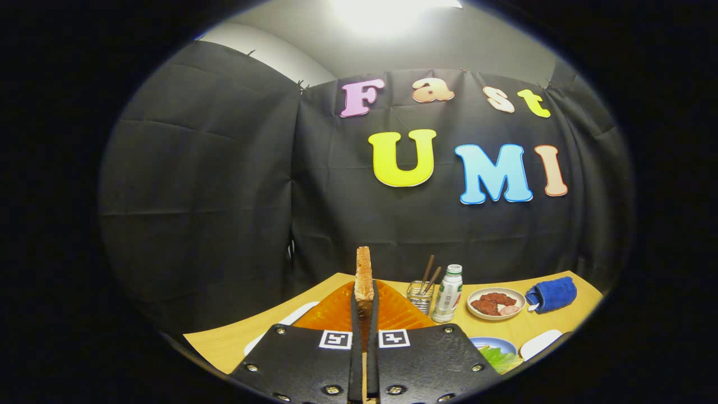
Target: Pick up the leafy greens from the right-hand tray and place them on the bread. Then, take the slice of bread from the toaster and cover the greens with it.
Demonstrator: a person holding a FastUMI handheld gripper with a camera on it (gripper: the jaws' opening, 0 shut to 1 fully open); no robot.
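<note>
While clamped edge-up (no legible writing) between near-closed jaws (364, 306): bread slice (364, 275), beyond it bottle (449, 293).

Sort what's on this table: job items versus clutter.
Job: toasted bread slice, held upright with the gripper fingers shut on it; green leafy lettuce.
Clutter: glass cup of brown sticks, white bottle, dish of red meat, blue cloth.

The wooden desk (566, 320) carries an orange mat (336, 311), a glass with sticks (420, 296), a white bottle (449, 294), a plate of meat (496, 303), a rolled blue cloth (552, 294) and leafy greens (499, 359).
</note>
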